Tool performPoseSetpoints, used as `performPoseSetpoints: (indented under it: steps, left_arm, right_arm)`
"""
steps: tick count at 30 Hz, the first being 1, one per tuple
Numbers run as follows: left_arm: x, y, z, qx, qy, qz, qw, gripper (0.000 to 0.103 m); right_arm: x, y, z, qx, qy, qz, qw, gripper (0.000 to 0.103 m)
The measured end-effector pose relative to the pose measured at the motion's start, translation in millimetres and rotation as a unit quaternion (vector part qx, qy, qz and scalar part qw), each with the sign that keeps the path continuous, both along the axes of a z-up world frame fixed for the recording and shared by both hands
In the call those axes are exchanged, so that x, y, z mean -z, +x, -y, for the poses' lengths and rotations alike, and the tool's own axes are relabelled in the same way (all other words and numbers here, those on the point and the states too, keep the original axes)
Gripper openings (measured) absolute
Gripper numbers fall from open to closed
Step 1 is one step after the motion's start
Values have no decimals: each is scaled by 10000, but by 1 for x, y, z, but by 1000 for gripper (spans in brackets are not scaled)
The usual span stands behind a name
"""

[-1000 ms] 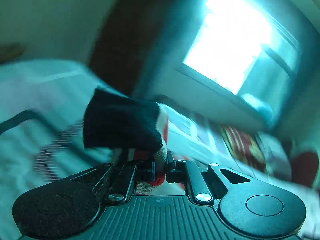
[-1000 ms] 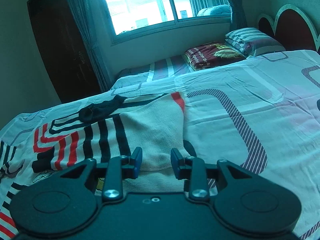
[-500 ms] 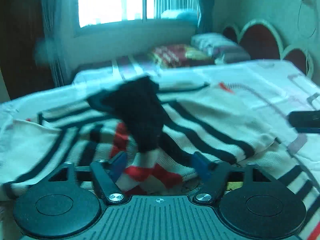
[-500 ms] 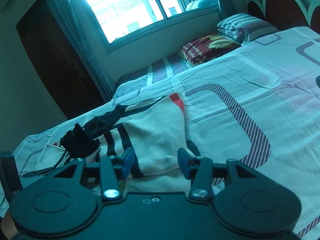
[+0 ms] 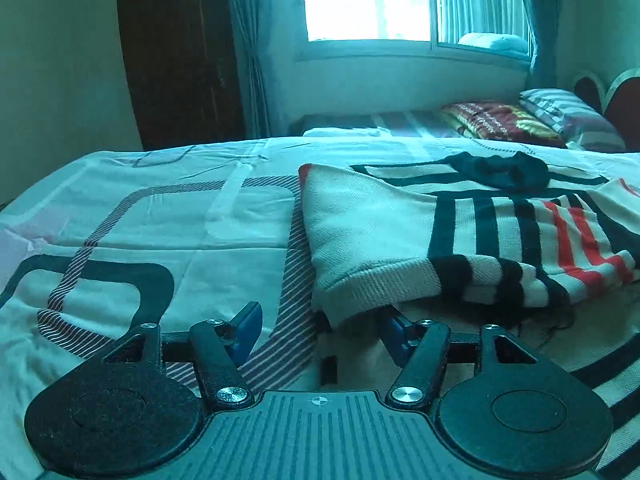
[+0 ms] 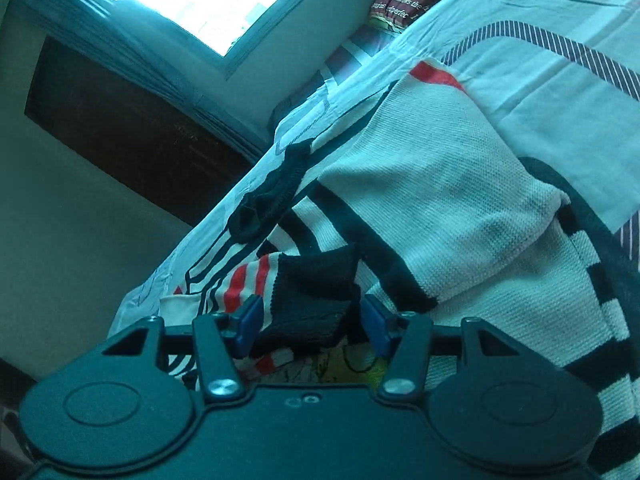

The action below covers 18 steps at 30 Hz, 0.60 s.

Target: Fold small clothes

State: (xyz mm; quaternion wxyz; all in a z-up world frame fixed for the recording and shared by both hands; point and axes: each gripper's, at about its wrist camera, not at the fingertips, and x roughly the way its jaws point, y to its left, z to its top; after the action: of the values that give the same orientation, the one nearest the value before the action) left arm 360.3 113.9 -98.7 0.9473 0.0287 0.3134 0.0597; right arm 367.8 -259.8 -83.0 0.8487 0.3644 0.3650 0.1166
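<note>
A cream knit sweater with black and red stripes lies partly folded on the bed; it also shows in the right wrist view. Its black collar lies at the far side. My left gripper is open, low over the bed, with the sweater's ribbed hem corner just between its blue fingertips. My right gripper is open, tilted, with the sleeve's black cuff lying between its jaws, not clamped.
The bed sheet is white with grey and striped shapes. A pillow and a folded red blanket lie at the head. A dark wardrobe, curtains and a bright window stand beyond the bed.
My left gripper let go of the black-cuffed sleeve, opened and moved to the sweater's hem corner. My right gripper opened wider, tilted and moved left onto the laid-down cuff.
</note>
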Motion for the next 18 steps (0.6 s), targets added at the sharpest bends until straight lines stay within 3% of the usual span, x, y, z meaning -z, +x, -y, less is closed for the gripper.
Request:
performPoseSetpoints:
  steps: [1,3,8,9,10,11,14,18]
  left_arm:
    - [1,3,-2,0,-15,-5,10000,54]
    - [2,11,1,95,-44,-35,9999,49]
    - [5,16,13,302,253,-141,9991,49]
    - [4,15,9,265,136,-143,9995,49]
    - [4,14,7,229,58,-120,9996,48]
    - [4,12,6,234,40,-93,9997,39]
    - [3,8,4,251,-114,-44,9996,30]
    - [4,8,3,195,-216,-48,9996,30]
  right_arm:
    - [-1,2,-2,-39,-77,20,10000,45]
    - [-2,6,-9,-135,-367,-7,9992,34]
    - [-6,9,-23,-373,-936,86,9949,30]
    - [-9,8,-25,-353,-1094,138,9933,24]
    - [-12,8,-27,-366,-1338,136,9902,10]
    - [-16,7,-28,-362,-1547,176,9871,6]
    - [-33,1,-26,-488,-1837,646,9796,3]
    - [-53,-1,-24,-518,-2061,1076,9712,2]
